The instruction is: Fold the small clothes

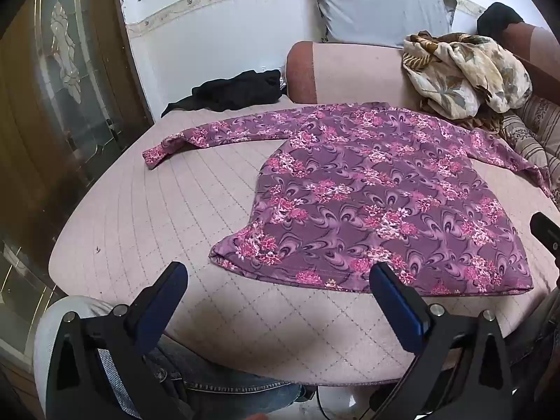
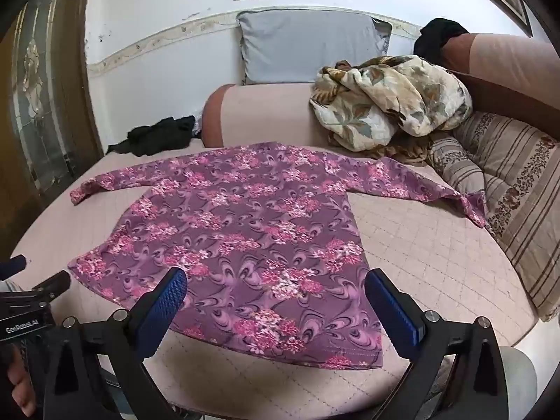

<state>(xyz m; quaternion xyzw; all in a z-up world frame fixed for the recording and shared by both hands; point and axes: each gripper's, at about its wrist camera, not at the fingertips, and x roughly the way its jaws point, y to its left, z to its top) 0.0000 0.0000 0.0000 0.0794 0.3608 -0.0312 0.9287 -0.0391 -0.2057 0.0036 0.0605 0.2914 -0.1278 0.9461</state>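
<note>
Left wrist view shows the left claw [image 1: 278, 281] spread wide, gripping nothing, hovering above the near edge of a bed [image 1: 147, 217] covered in pale pink quilted fabric. A purple floral top [image 1: 378, 203] lies flat on it, sleeves stretched out left and right, hem nearest. From the right wrist, the right claw [image 2: 276, 288] is likewise spread and empty over the hem. At the far side sit a grey pillow [image 2: 308, 47] against the white wall [image 2: 157, 17], a crumpled floral blanket [image 2: 388, 99], a black garment [image 2: 157, 134] and a striped cushion [image 2: 518, 189] at right.
</note>
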